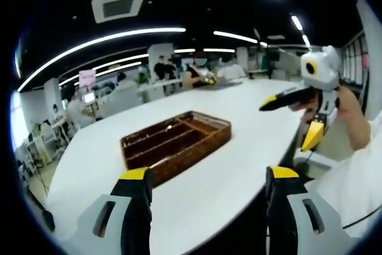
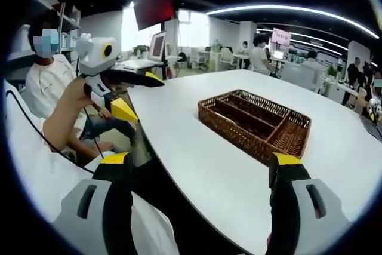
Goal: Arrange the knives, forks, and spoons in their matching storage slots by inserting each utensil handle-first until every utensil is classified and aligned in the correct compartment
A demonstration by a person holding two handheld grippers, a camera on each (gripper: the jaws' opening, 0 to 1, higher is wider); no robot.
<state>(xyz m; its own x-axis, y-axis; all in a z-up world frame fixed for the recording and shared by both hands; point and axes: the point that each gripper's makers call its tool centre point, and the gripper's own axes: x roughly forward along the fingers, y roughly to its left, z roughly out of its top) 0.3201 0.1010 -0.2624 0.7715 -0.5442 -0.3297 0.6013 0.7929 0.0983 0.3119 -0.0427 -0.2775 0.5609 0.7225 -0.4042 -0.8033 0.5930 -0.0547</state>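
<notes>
A brown wicker cutlery tray with long divided slots lies on the white table. In the left gripper view my left gripper stands open just short of the tray's near end, nothing between its jaws. My right gripper hangs open off the table's right edge, held by a bare forearm. In the right gripper view the tray lies ahead and to the right, and my right gripper is open and empty. The left gripper is open at the left, over the table edge. What the slots hold is too small to tell.
The table is wide and white, its near edge curving past both grippers. A seated person in white holds the grippers close to the edge. Several people sit at desks with monitors in the background.
</notes>
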